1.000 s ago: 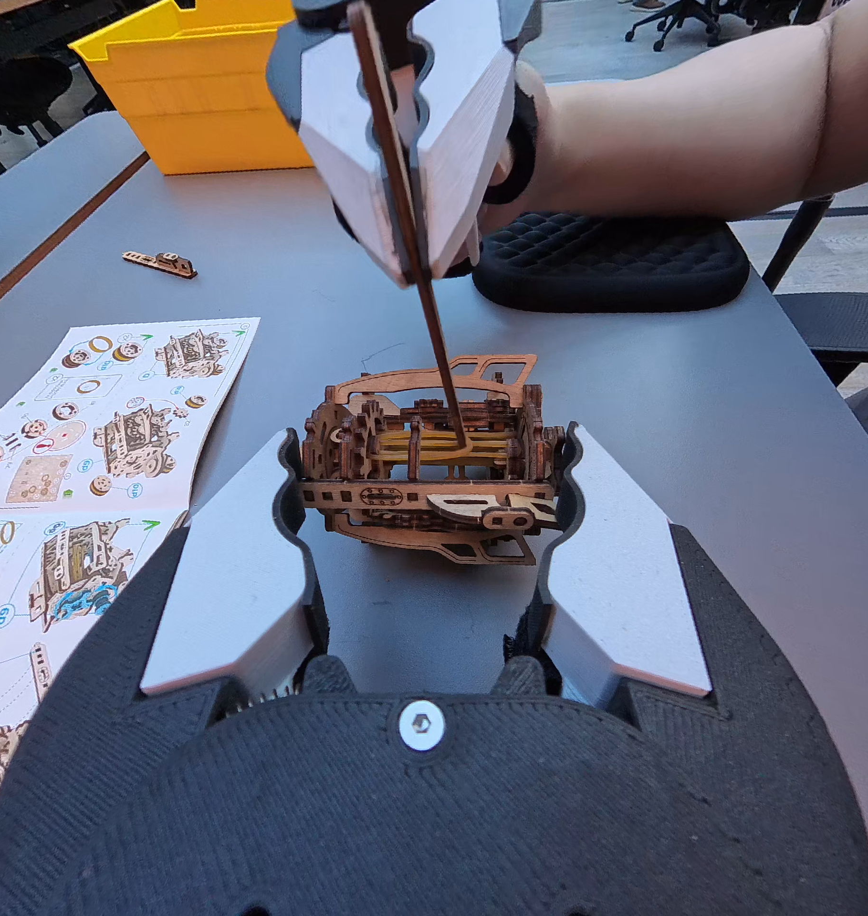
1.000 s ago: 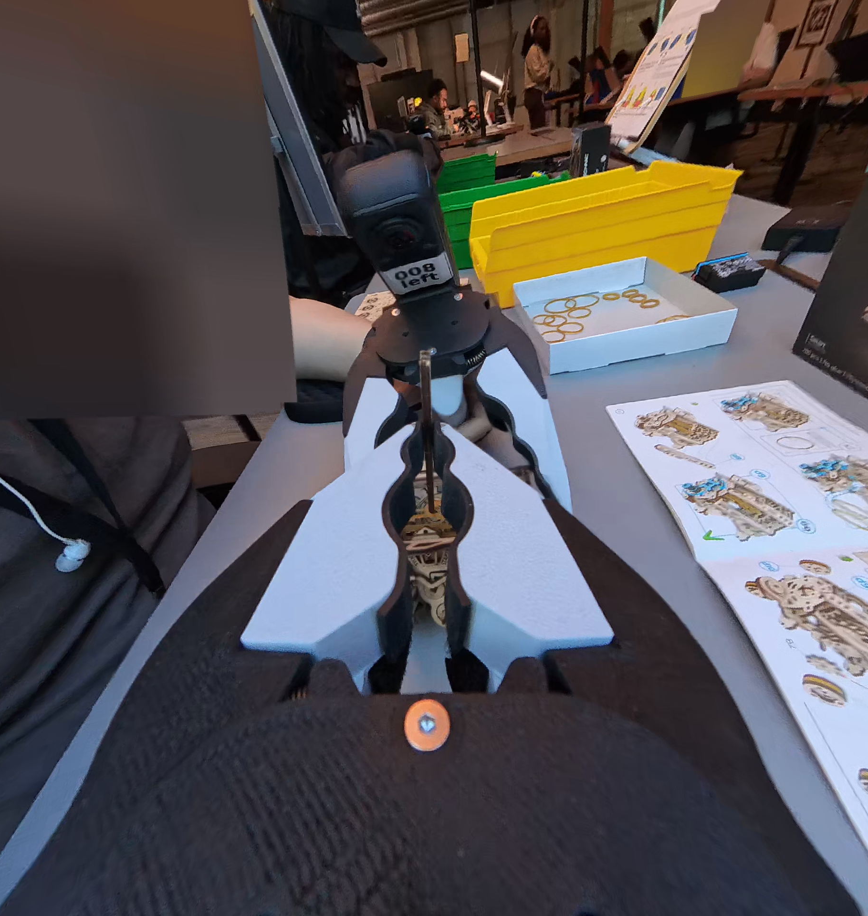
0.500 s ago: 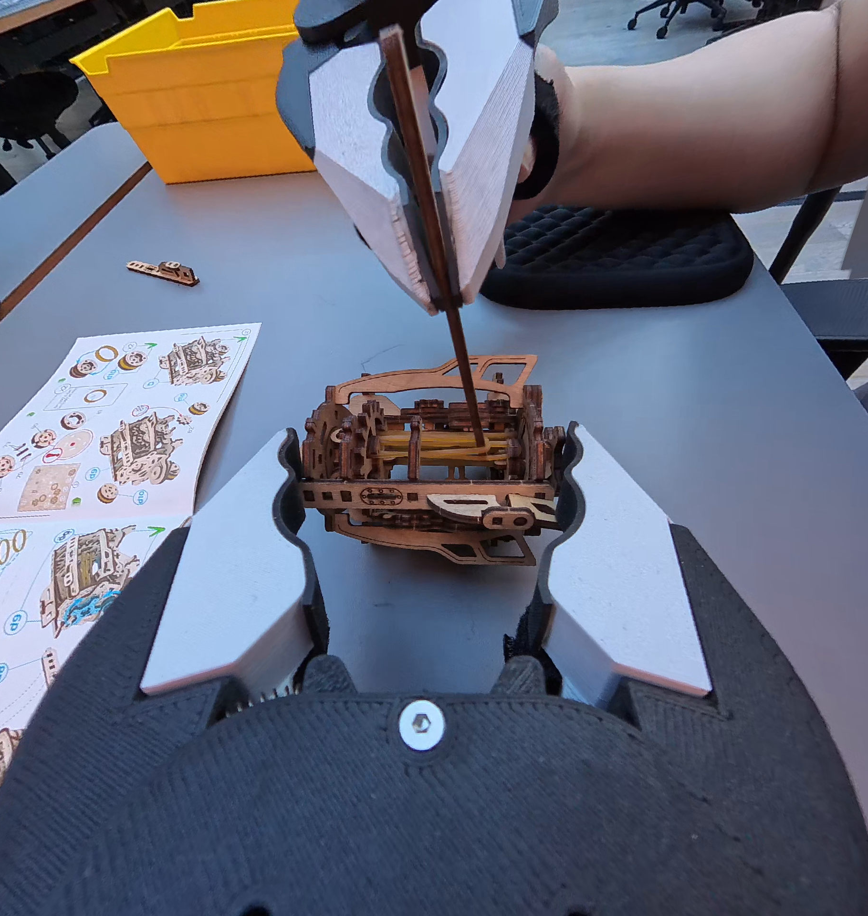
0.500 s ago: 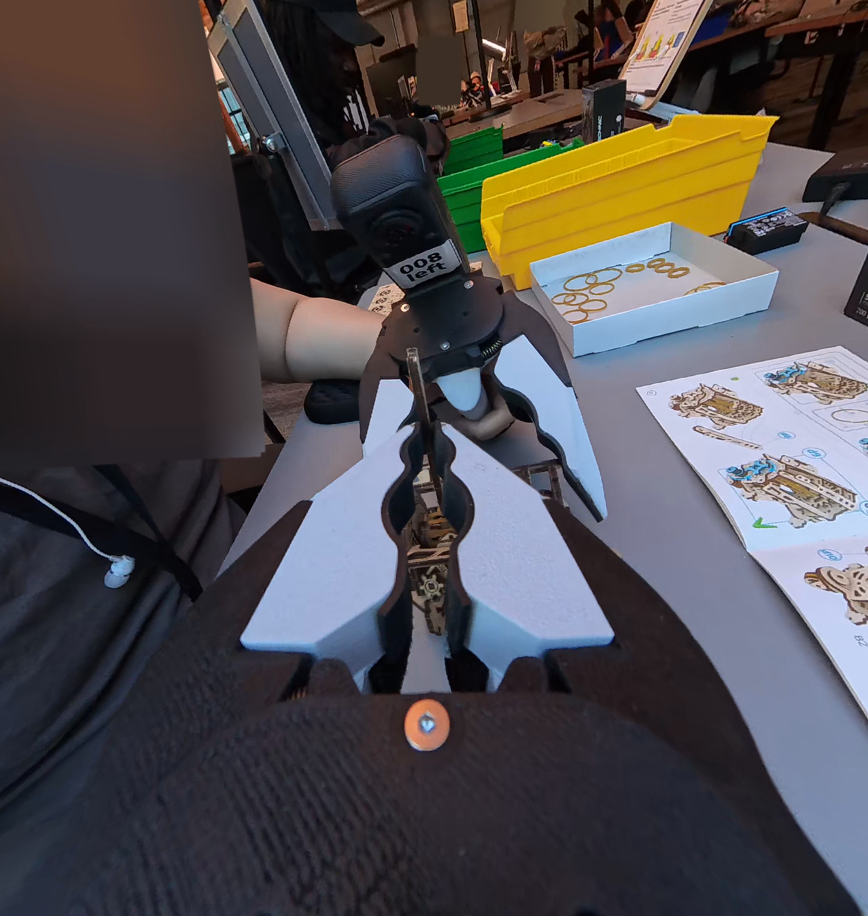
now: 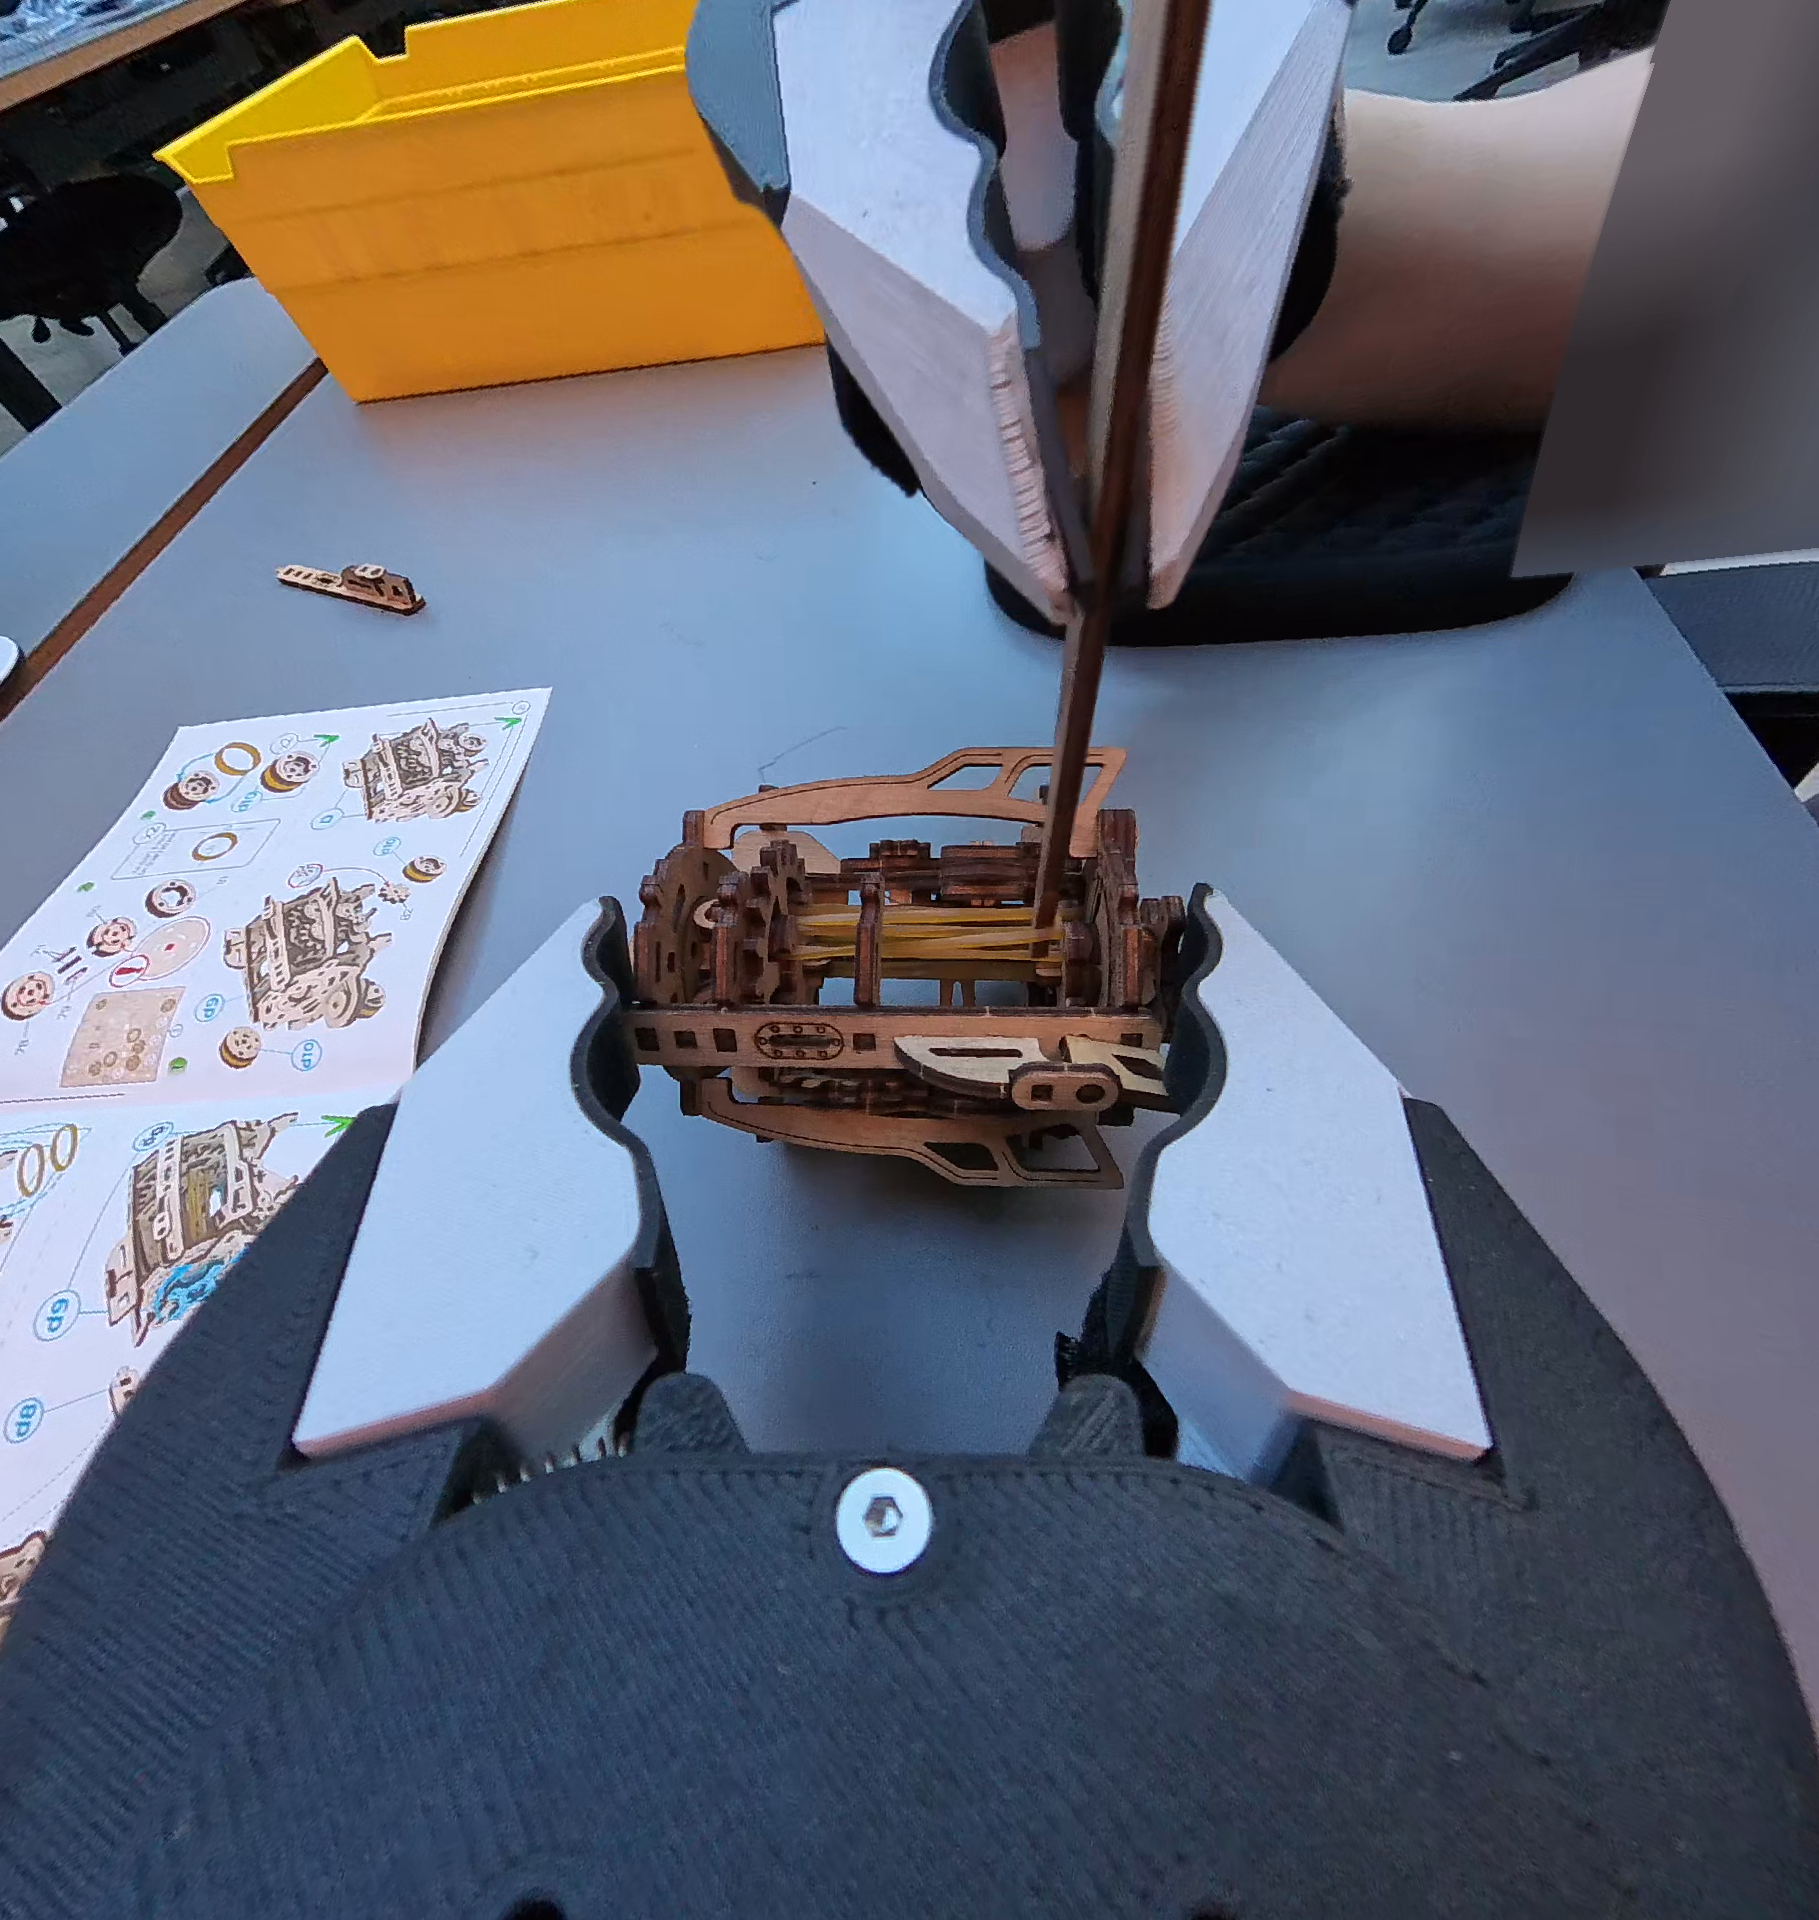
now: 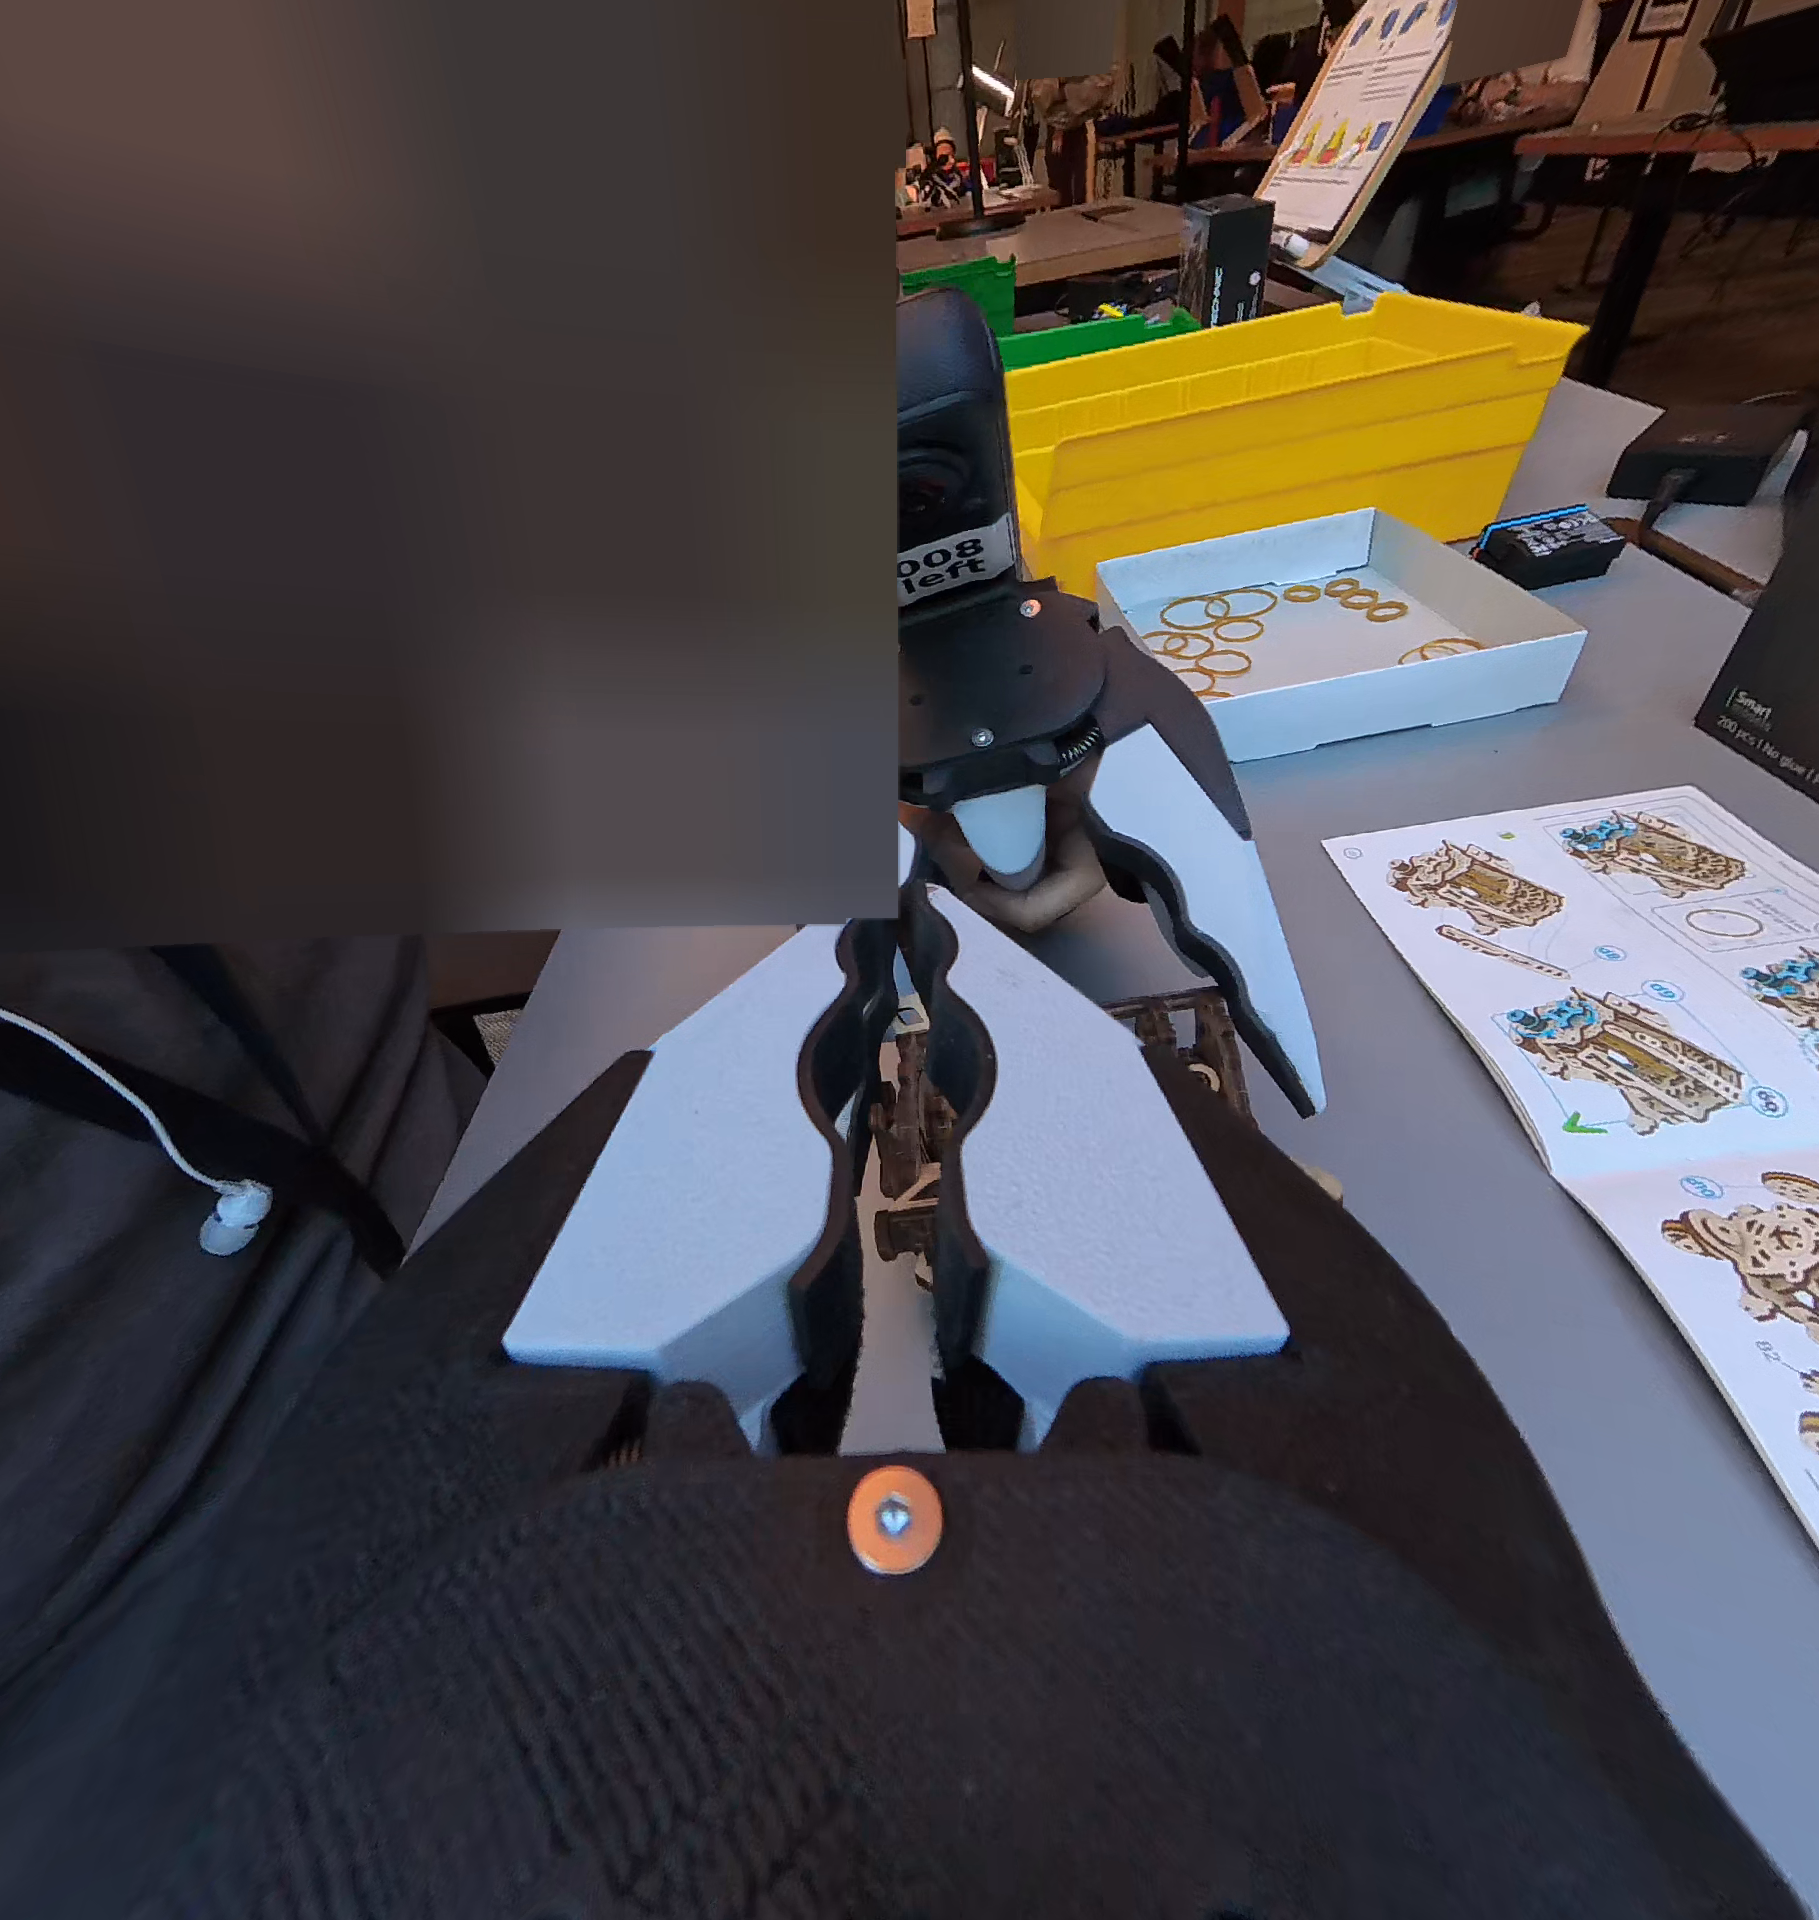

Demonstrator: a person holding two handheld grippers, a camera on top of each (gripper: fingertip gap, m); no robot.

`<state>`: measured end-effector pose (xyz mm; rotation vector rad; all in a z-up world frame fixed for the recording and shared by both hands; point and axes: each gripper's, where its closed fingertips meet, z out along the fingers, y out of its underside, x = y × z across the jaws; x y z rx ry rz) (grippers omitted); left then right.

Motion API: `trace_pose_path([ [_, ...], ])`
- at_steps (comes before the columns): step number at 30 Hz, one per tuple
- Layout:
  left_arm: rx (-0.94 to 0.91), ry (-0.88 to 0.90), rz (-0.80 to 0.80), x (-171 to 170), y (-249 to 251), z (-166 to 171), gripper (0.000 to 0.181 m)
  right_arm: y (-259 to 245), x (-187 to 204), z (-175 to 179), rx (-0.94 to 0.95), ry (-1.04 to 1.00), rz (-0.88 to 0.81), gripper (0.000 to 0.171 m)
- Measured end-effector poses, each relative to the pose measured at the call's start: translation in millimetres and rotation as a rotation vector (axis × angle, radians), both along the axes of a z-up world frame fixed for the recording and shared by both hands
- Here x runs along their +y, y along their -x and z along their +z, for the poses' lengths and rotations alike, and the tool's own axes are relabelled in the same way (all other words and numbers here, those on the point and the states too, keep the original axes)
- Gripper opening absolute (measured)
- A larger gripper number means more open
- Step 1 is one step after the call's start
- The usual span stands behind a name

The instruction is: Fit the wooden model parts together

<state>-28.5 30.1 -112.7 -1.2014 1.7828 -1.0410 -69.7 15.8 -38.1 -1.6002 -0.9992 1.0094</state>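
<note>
Two handheld grippers work over a grey table [image 5: 1404,935]. At frame centre of the left wrist view, the left gripper [image 5: 900,997] has its jaws spread around a wooden model [image 5: 894,977] strung with yellow rubber bands, fingertips against its two ends. From the upper centre, the right gripper [image 5: 1102,592] clenches a thin wooden stick [image 5: 1076,748], whose lower tip reaches into the model's right end. An instruction sheet [image 5: 261,883] lies at left, a yellow bin [image 5: 489,239] at upper left.
</note>
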Motion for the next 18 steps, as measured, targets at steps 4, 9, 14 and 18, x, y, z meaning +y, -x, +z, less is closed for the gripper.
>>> trace_pose_path([
  [4, -0.001, -0.003, 0.000, 0, 0, 0, 0.104, -1, -2, 2, -0.009, -0.017, -0.003, 0.001],
  [9, -0.003, -0.007, 0.000, 0, 0, 0, 0.104, -5, -1, -2, 0.031, 0.016, -0.001, 0.001],
  [14, -0.004, -0.012, 0.002, 0, 0, 0, 0.104, -10, 5, -5, 0.043, -0.009, -0.020, 0.001],
  [18, -0.006, -0.018, 0.000, 0, 0, 0, 0.104, -12, 10, -5, 0.084, -0.005, -0.023, 0.000],
])
